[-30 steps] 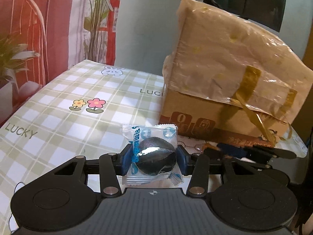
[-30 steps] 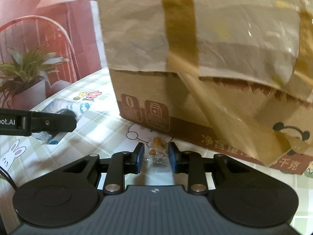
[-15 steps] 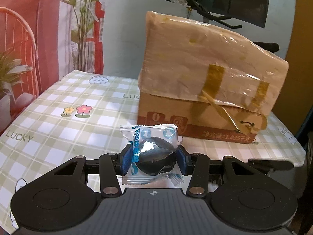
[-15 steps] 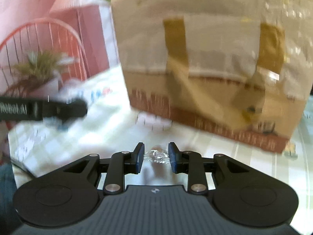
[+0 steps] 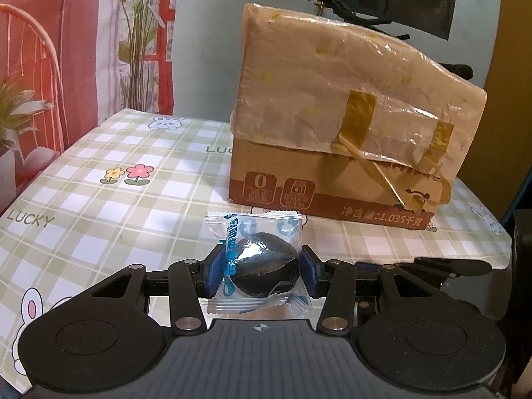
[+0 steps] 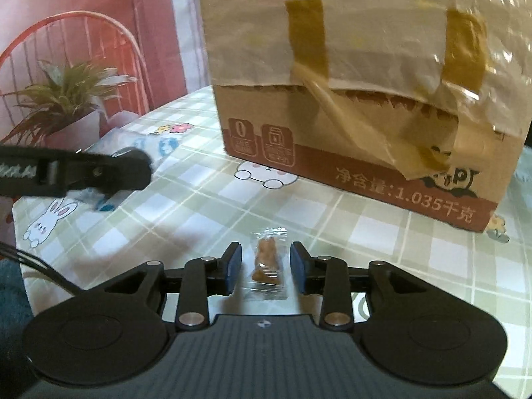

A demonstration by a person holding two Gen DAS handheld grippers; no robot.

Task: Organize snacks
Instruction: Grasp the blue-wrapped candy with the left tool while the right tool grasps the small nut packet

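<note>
My left gripper (image 5: 261,271) is shut on a clear blue-printed packet with a dark round snack (image 5: 257,266) and holds it above the checked tablecloth (image 5: 99,206). My right gripper (image 6: 264,269) is open. A small clear-wrapped brown snack (image 6: 266,262) lies on the tablecloth (image 6: 206,212) between its fingers without touching them. The left gripper's arm (image 6: 76,174) shows at the left of the right wrist view with the blue packet (image 6: 139,143) behind it.
A taped cardboard box (image 5: 349,146) covered in plastic stands on the table ahead; it also shows in the right wrist view (image 6: 359,99). A potted plant (image 6: 63,106) and a red wire chair (image 5: 30,50) stand beyond the table's left edge.
My right gripper has opened and let go of the brown snack, which now lies on the table. Both grippers have pulled back from the box. The left gripper still holds its packet.
</note>
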